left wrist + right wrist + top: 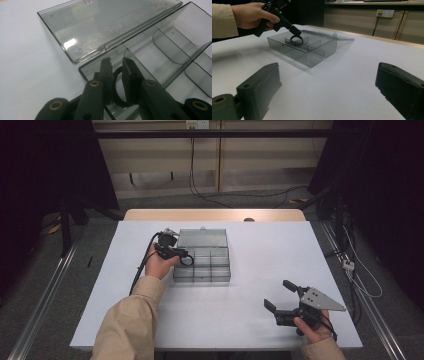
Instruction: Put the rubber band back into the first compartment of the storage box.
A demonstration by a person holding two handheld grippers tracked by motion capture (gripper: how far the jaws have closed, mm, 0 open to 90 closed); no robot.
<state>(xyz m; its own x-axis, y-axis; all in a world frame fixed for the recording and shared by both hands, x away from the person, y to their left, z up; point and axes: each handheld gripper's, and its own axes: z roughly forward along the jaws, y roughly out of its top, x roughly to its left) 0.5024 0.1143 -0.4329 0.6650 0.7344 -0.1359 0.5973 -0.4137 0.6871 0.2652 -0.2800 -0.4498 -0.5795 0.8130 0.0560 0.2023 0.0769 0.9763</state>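
The left gripper (116,65) had its jaws nearly together around a black ring (117,86), the band standing on edge between the pads, its opening facing sideways across the jaws. It hung over a corner compartment of the clear smoky compartment box (220,275), whose lid (105,25) lay flat open behind. The right gripper (281,296) rested with jaws spread wide, well apart from the box on the white table (260,245). No writing could be read anywhere.

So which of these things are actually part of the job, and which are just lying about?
In the job:
- black ring, between the left gripper jaws
- clear divided box, lid open

Lying about:
- right gripper, jaws open, away from the box
- wall socket
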